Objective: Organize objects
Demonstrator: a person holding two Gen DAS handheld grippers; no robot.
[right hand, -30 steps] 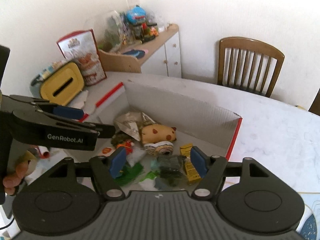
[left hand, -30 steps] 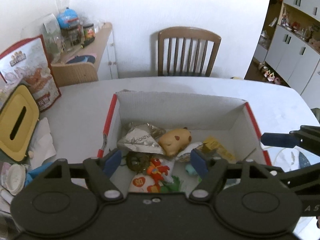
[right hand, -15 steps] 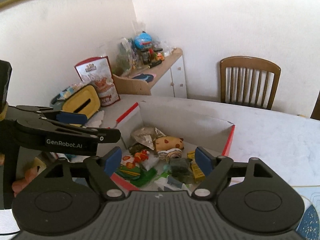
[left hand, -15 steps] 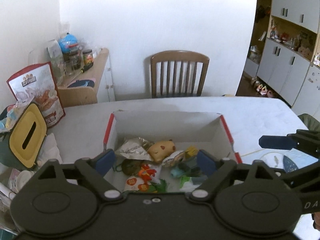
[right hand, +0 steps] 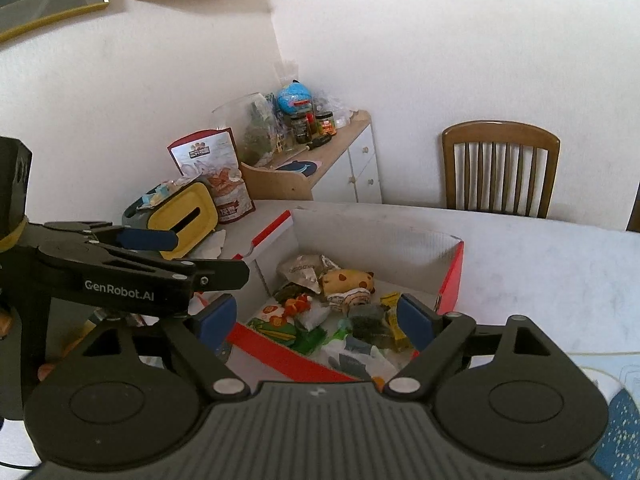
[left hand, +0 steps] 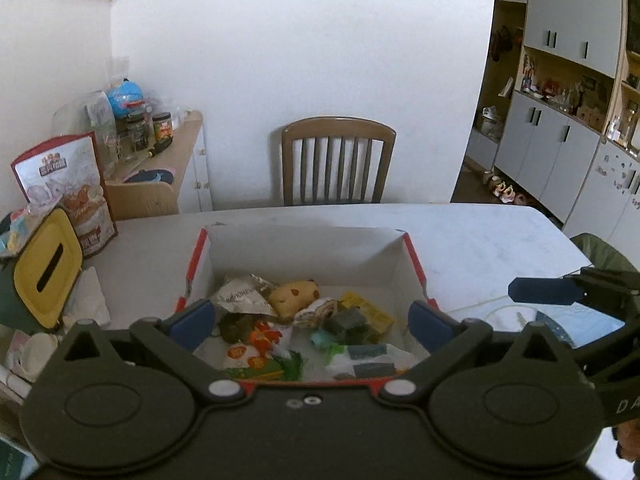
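Box: the red-edged white cardboard box (left hand: 304,248) sits open on the pale marbled counter (left hand: 480,236), ahead of and below both grippers.
Contents: a loose heap at the box floor, among it a tan spotted plush animal (left hand: 294,294), a crumpled silver foil wrapper (left hand: 240,296), an orange-and-red toy figure (left hand: 264,336), a yellow packet (left hand: 366,310) and a dark grey-green lump (left hand: 346,322).
Left gripper: the left gripper (left hand: 310,322) is empty, its jaws have just been opening and stand wide; nothing sits between the blue pads.
Right gripper: the right gripper (right hand: 316,318) is likewise empty, its jaws have just been opening and stand wide.
Direction: from both wrist views the heap lies forward and down, framed between each gripper's 2 pads, apart from them.
Nearer hand: the orange-and-red toy figure and foil wrapper lie toward the left gripper's side; the yellow packet and grey-green lump (right hand: 366,316) lie toward the right gripper's side.
Long axis: the plush animal (right hand: 348,282) lies on its side, its length running across the box from left to right in the left wrist view.
Judgement: both hands seem clear of the box, so the next reach would have to go forward and downward over the near wall.
Risk: the items overlap, so a wide grip may catch 2 at once.
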